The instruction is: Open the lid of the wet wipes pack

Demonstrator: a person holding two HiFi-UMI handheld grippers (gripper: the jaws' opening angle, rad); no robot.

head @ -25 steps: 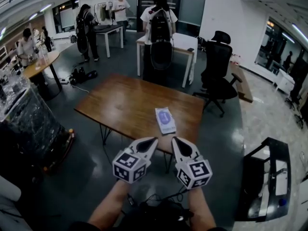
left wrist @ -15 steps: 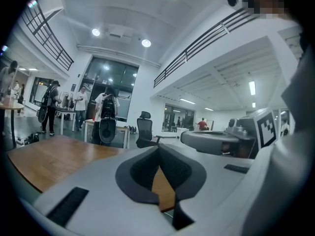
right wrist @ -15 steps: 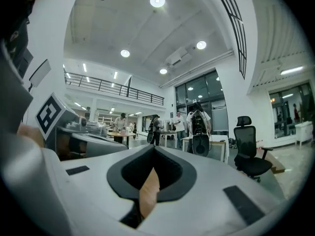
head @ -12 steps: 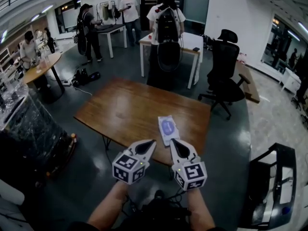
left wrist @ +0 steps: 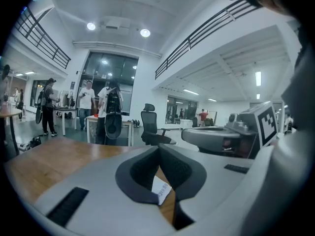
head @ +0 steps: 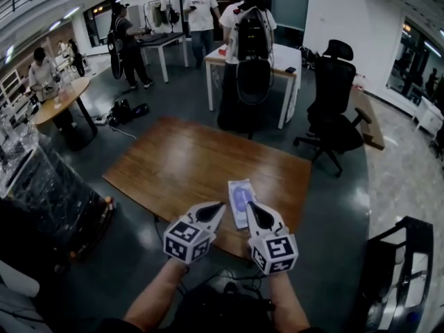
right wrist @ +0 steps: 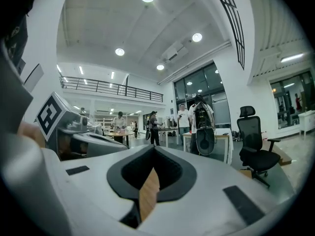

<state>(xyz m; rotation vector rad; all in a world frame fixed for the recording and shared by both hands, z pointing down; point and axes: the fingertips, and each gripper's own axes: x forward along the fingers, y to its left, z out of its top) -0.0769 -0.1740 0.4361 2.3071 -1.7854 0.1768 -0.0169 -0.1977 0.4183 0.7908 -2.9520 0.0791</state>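
Worktop (head: 173, 161): a brown wooden rectangle, set at a slant in my head view, with one long edge nearest me. It carries only one item.

Left gripper (head: 220, 206) and right gripper (head: 251, 205): I hold both side by side over the near edge of the worktop, tips pointing away from me and slightly toward each other. In each gripper view the pads meet at the tips, so both grippers are closed and neither has hold of anything. Through the slot behind the left gripper's pads I see a white corner of the pack; through the right gripper's slot I see only wood.

Wet wipes pack (head: 241, 198): it lies flat on the worktop near the near edge, toward the right-hand end. In the head view it sits between the two gripper tips and just ahead of them, the left tip at its left side and the right tip at its right side. My judgement is that both grippers are about equally near and above the pack rather than on it. Its long axis runs away from me, nearly in line with the grippers, with the far end leaning slightly left.

Lid (head: 240, 197): a bluish oval on the top face, elongated along the pack's long axis. It looks closed. I cannot tell at which end its hinge or lifting tab lies
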